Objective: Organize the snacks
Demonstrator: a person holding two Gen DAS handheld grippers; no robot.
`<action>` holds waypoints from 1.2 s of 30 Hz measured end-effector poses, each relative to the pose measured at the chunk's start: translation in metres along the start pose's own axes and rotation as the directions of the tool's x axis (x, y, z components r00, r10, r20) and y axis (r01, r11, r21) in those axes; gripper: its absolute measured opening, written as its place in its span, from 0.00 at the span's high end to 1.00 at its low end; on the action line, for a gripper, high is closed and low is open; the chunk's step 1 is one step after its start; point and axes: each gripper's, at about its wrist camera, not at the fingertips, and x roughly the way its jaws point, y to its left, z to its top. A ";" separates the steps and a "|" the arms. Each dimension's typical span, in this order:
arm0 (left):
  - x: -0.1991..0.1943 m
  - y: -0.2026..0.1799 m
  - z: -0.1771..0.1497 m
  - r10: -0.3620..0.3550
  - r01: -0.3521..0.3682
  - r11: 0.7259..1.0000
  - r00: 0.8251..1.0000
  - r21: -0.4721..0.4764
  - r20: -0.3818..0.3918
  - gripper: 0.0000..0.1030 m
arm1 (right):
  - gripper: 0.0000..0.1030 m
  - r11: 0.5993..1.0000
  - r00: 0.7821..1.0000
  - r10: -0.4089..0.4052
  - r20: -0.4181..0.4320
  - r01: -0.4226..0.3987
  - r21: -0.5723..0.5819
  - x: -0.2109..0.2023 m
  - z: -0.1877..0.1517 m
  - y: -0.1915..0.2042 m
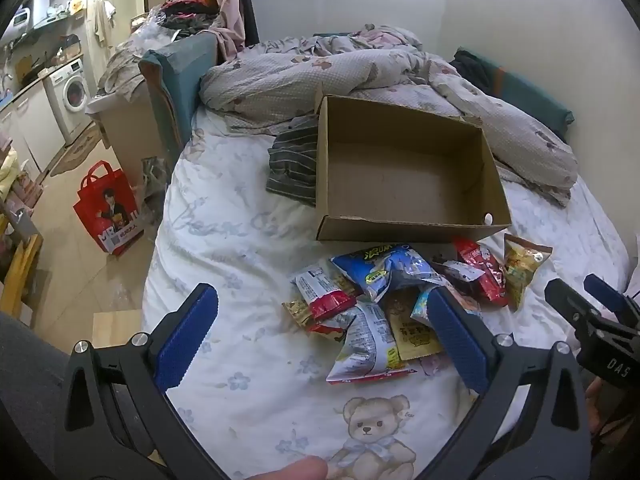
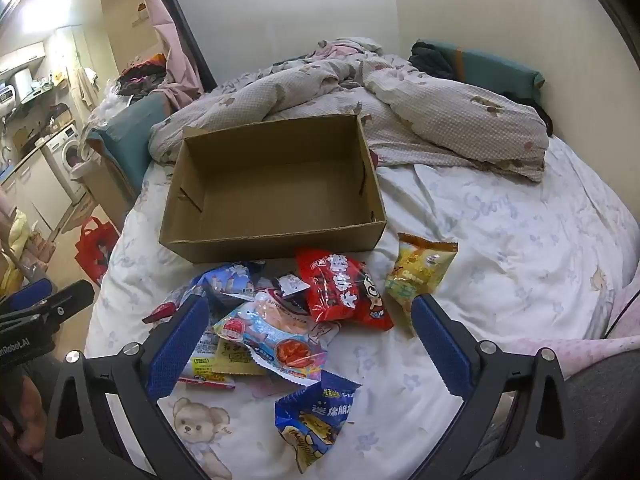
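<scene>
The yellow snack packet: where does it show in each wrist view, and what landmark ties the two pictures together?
Left wrist view: yellow snack packet at right of centre, rightmost of the pile, just past the box's near right corner.
Right wrist view: it sits right of centre, beside the red packet, above the right finger.
Shared landmark: the empty cardboard box behind the pile.

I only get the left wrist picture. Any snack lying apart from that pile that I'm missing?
Observer: Yes, a blue packet lies alone on the sheet, nearer than the pile.
Operator: I see only the right gripper at its tip. Holding anything?
Observer: No, it is wide open and empty.
Operator: What does my left gripper hide, at its right finger?
Observer: A pale blue-and-pink packet topping the pile.
</scene>
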 end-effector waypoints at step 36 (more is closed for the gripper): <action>-0.008 -0.004 0.003 0.004 -0.004 1.000 0.999 0.014 0.036 0.00 | 0.00 1.000 1.000 0.012 -0.006 -0.012 0.016 0.002 0.000 -0.002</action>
